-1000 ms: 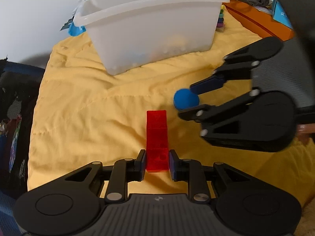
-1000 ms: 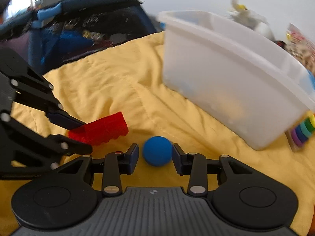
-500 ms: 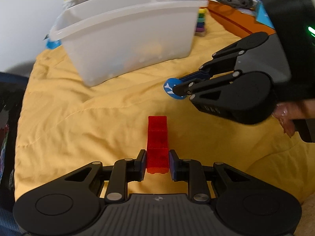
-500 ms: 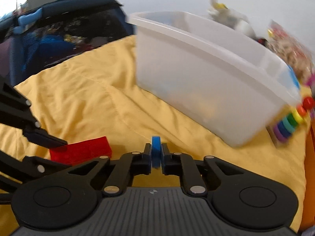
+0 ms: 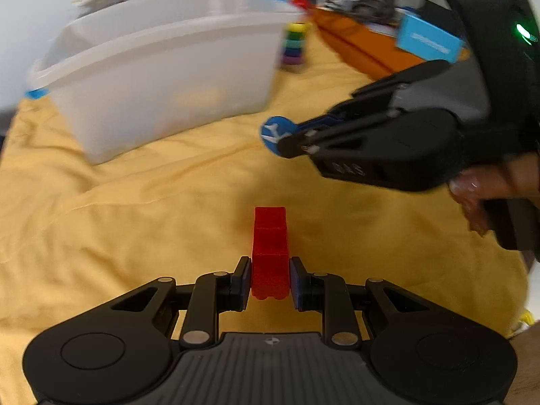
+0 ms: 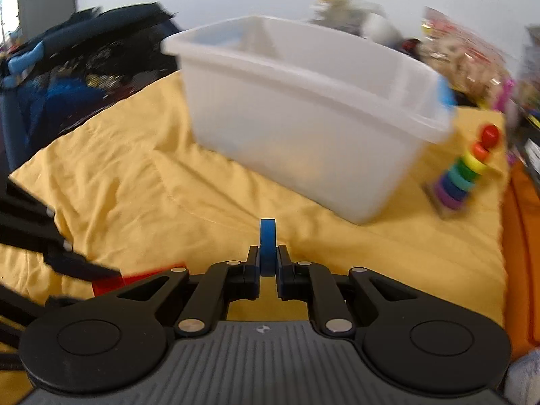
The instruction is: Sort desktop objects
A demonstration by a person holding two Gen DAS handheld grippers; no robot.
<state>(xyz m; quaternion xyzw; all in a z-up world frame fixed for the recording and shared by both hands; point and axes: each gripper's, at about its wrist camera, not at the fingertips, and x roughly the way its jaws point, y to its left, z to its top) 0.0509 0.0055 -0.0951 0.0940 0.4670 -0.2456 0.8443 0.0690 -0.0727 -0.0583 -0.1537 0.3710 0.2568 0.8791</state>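
Note:
A red brick (image 5: 270, 236) is clamped lengthwise between the pads of my left gripper (image 5: 270, 271), held above the yellow cloth (image 5: 135, 202). To its upper right, my right gripper (image 5: 287, 136) is shut on a soft blue ball (image 5: 271, 131), squeezed flat into a disc. In the right wrist view the blue ball (image 6: 267, 236) sticks up thin between the closed fingers of the right gripper (image 6: 268, 260). The red brick (image 6: 141, 275) and the left gripper (image 6: 98, 287) show at the lower left. A white plastic bin (image 5: 152, 44) stands beyond both grippers.
The white bin (image 6: 303, 64) sits on the cloth with blurred items inside. A rainbow ring stacker (image 6: 462, 172) stands to its right, near an orange edge (image 5: 357, 47). A dark bag (image 6: 67, 77) lies off the cloth's left side. A person's hand (image 5: 479, 192) grips the right tool.
The right gripper closed on the blue ball, squashing it flat, and lifted it off the cloth. Both grippers moved closer to the white bin; the red brick stayed gripped.

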